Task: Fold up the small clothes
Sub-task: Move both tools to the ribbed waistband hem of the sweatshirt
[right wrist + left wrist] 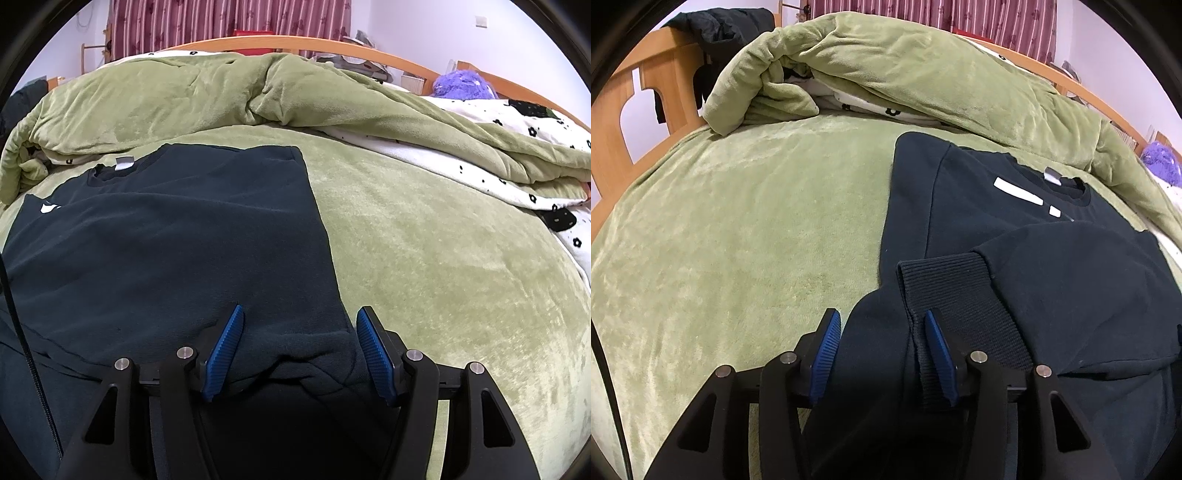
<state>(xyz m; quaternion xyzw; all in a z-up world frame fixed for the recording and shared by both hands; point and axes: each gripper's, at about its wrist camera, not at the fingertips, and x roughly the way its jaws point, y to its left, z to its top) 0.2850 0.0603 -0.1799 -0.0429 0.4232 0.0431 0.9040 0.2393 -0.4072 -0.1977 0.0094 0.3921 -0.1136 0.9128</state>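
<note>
A small dark navy sweatshirt (979,206) with white marks on its chest lies on a green plush bed cover (738,240), sleeves folded in across the body. My left gripper (881,325) is open, its blue pads on either side of the near left hem and a ribbed cuff (960,284). In the right wrist view the sweatshirt (166,229) fills the left half. My right gripper (299,321) is open around the near right bottom corner of the fabric, which is bunched between the pads.
A rumpled green quilt (221,92) with a white flowered lining is piled along the far side. The wooden bed frame (646,92) with dark clothing hung on it is at the left. A purple plush toy (465,85) sits far right.
</note>
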